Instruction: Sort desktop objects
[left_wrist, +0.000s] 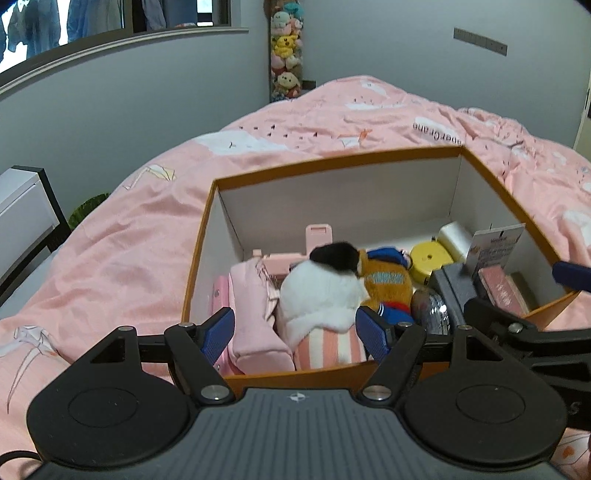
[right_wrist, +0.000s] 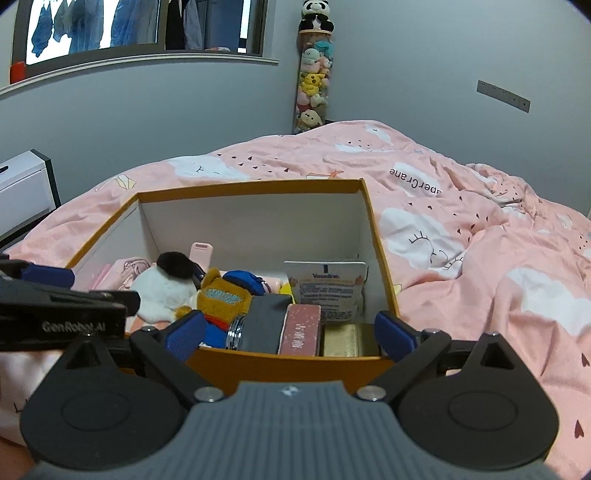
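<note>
Centre of both views: open orange cardboard box with white inner walls (left_wrist: 207, 236) (right_wrist: 373, 236), sat on a rumpled pink duvet with white cloud prints (left_wrist: 122, 236) (right_wrist: 480, 236). Packed along the near side: white plush toy with a black ear (left_wrist: 321, 291) (right_wrist: 166, 291) in the middle of the left wrist view, brown plush bear in blue and red (left_wrist: 388, 284) (right_wrist: 221, 299) just right of it and touching, soft pink fabric pouch (left_wrist: 251, 317) at the left. Further right, round yellow tape-measure case (left_wrist: 430, 258), dark grey flat case (left_wrist: 452, 291) (right_wrist: 264, 325), dusty-pink rectangular box (left_wrist: 504, 291) (right_wrist: 301, 326), and a white Vaseline card (right_wrist: 327, 291) upright against the right wall. Left gripper (left_wrist: 295, 334) low centre, blue pads spread wide either side of the white plush, gripping nothing. Right gripper (right_wrist: 290, 332) likewise spread wide over the box's near rim, nothing between the pads. Upper centre, in the room's corner, tall clear tube of stuffed toys (left_wrist: 286, 51) (right_wrist: 314, 85).
</note>
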